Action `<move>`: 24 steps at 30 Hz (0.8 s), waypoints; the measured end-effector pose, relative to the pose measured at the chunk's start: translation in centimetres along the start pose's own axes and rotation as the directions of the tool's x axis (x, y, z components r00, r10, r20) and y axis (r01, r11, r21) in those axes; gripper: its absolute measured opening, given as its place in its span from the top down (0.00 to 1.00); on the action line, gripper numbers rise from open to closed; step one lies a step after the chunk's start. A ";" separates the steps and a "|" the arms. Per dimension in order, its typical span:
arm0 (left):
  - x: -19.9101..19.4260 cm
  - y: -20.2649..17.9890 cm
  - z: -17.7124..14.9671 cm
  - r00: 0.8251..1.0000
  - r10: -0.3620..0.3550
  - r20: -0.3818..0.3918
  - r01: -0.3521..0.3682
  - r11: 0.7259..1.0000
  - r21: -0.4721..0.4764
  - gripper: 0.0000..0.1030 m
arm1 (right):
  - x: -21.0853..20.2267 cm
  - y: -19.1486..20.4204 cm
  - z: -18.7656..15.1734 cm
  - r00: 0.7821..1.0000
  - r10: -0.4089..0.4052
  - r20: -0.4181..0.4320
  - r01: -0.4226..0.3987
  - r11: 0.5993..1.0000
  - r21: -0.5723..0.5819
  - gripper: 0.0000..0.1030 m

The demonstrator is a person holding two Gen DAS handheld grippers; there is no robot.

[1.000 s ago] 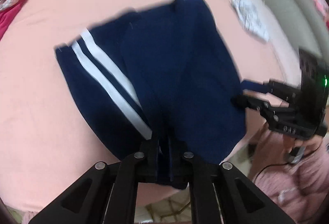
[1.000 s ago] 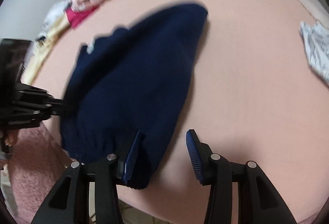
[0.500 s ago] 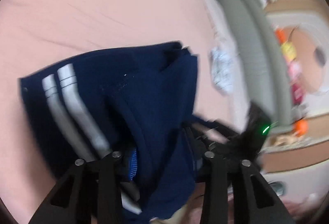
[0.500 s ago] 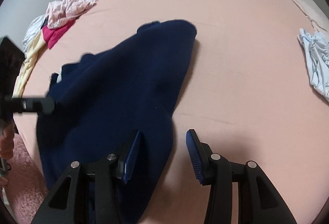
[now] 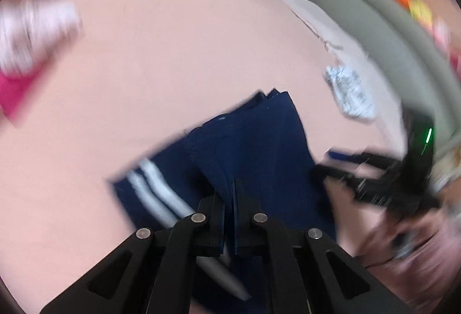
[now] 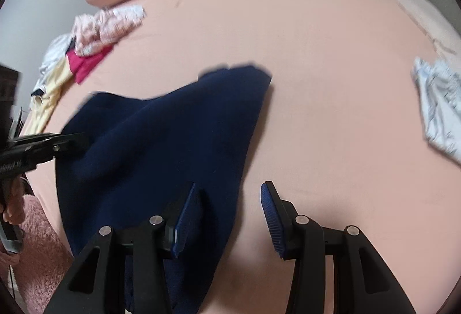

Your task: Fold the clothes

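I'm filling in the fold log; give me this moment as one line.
left gripper: shut on navy shorts | right gripper: open, over shorts' edge | surface: pink bed

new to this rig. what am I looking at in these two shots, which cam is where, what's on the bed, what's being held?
There is no robot arm here. A person holds a two-finger gripper in each hand, and each gripper carries a fisheye camera looking forward along its fingers. So one picture comes from the left gripper and the other from the right gripper.

The surface is a bed with a peach sheet. On it lie navy shorts with white side stripes, a pile of clothes at the far left and a pale garment at the right.

The left jaws have just been closing and now pinch an edge of the shorts. The right jaws stand open over the shorts' edge, gripping nothing.
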State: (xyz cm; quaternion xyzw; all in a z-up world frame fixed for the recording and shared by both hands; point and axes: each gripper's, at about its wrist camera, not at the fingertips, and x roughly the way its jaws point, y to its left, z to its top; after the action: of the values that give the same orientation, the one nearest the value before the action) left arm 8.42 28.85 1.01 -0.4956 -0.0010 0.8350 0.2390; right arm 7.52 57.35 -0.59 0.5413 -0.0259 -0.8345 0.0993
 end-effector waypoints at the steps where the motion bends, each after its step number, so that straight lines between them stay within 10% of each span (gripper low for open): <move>1: -0.5 -1.1 0.1 0.998 0.054 0.024 -0.056 0.997 0.062 0.97 | -0.3 0.3 0.4 1.000 -0.008 0.021 0.009 1.000 -0.009 0.56; 10: 4.3 2.8 -1.6 0.982 0.144 -0.119 -0.149 0.988 -0.036 0.97 | 6.2 2.6 1.8 0.993 -0.052 -0.105 0.050 0.999 -0.017 0.55; 13: 3.3 2.7 -0.5 0.984 0.153 -0.091 -0.154 0.988 0.000 0.97 | 4.4 3.5 2.7 0.999 0.054 -0.006 -0.054 0.999 0.001 0.55; 21: 3.8 6.4 -2.1 0.952 0.226 -0.205 -0.228 0.974 0.014 0.90 | 9.2 5.4 4.1 0.999 -0.046 0.018 0.047 0.997 -0.064 0.33; 24: 0.9 5.9 -1.2 0.959 0.227 -0.172 -0.225 0.974 0.029 0.71 | 7.4 5.3 5.1 0.999 0.005 0.046 -0.004 1.000 -0.020 0.33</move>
State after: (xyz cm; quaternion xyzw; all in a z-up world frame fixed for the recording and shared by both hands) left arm 6.71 23.68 -1.82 -0.5622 0.0805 0.8104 0.1436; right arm 0.72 50.36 -4.36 0.5209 -0.0213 -0.8467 0.1060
